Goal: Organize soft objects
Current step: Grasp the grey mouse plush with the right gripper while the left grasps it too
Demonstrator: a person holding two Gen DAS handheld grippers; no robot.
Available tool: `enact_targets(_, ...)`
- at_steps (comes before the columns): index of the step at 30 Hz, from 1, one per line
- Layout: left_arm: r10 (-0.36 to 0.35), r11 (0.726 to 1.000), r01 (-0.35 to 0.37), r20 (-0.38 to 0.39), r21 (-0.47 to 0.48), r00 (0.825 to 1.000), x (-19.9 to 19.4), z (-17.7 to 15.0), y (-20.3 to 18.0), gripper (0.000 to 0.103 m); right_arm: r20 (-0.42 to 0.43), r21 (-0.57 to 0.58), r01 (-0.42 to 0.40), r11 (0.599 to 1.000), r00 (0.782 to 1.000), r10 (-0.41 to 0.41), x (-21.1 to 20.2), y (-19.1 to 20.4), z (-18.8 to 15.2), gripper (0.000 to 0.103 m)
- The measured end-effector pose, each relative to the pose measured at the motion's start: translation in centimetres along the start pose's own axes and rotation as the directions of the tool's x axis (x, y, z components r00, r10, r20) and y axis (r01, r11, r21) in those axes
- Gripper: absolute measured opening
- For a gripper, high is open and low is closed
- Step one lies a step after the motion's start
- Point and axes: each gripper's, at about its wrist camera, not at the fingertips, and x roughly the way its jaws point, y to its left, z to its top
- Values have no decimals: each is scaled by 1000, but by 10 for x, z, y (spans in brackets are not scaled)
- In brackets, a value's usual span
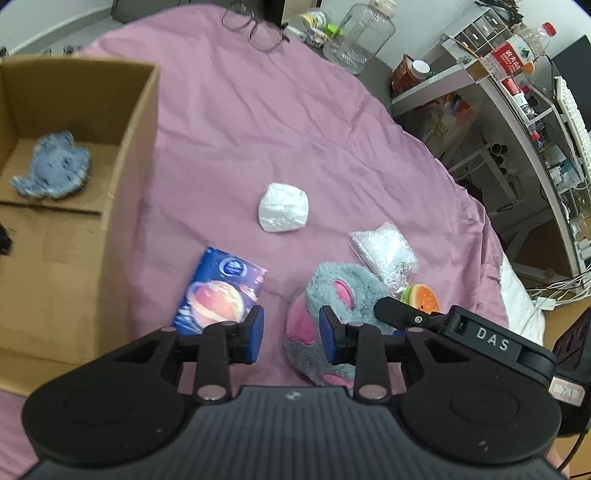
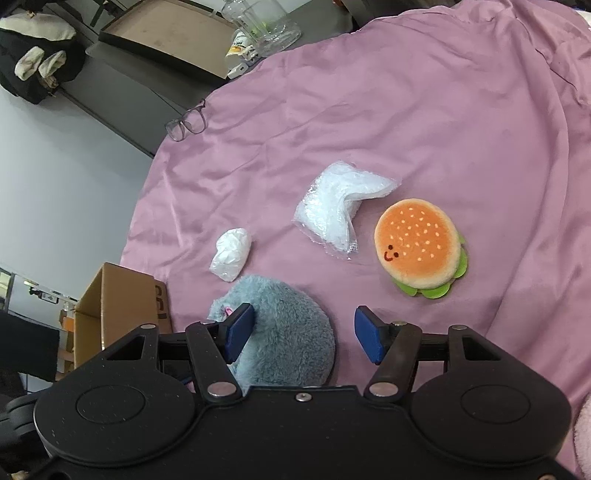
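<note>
A grey-blue plush with pink patches [image 1: 343, 291] [image 2: 288, 332] lies on the pink sheet, nearest of all to both grippers. My left gripper [image 1: 291, 332] is open over its left edge; the right pad touches the fur, while bare sheet shows at the left pad. My right gripper [image 2: 304, 336] is open around the plush; its left pad rests on the fur and its right pad stands clear. A burger plush [image 2: 421, 247] [image 1: 424, 299], a bubble-wrap bag [image 2: 340, 210] [image 1: 384, 251] and a crumpled white plastic wad [image 2: 231, 254] [image 1: 283, 208] lie beyond.
An open cardboard box [image 1: 122, 184] [image 2: 118, 306] stands at the left with a fluffy blue item [image 1: 51, 166] inside. A blue printed packet [image 1: 221, 291] lies beside it. Glasses [image 1: 258, 29] and a clear jug [image 1: 362, 37] sit at the far edge. Cluttered shelves [image 1: 517, 110] stand at the right.
</note>
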Motion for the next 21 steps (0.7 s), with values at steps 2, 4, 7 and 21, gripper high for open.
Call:
enact_targets(2,-13,1000,13,-7,-7,1000,5,0,-1,32,5,-9,-10,1000,1000,10,-2,1,-1,60)
enact_targets(4,-22,1000,22,-3,-4,1000,8,0,-4,32,1,-6,-12,1000,1000,12,0,3,-2,58)
enact_targets(7,-47,999,48,9,-6,999,14,0,-4,32,-19,-11,-49,999,999,49,5,5,-4,40)
enact_targets(21,-86,996,86,8,-24,996,16,-6,-18,32,-7,-7,-17,1000,1000,17,0,8,-7,21)
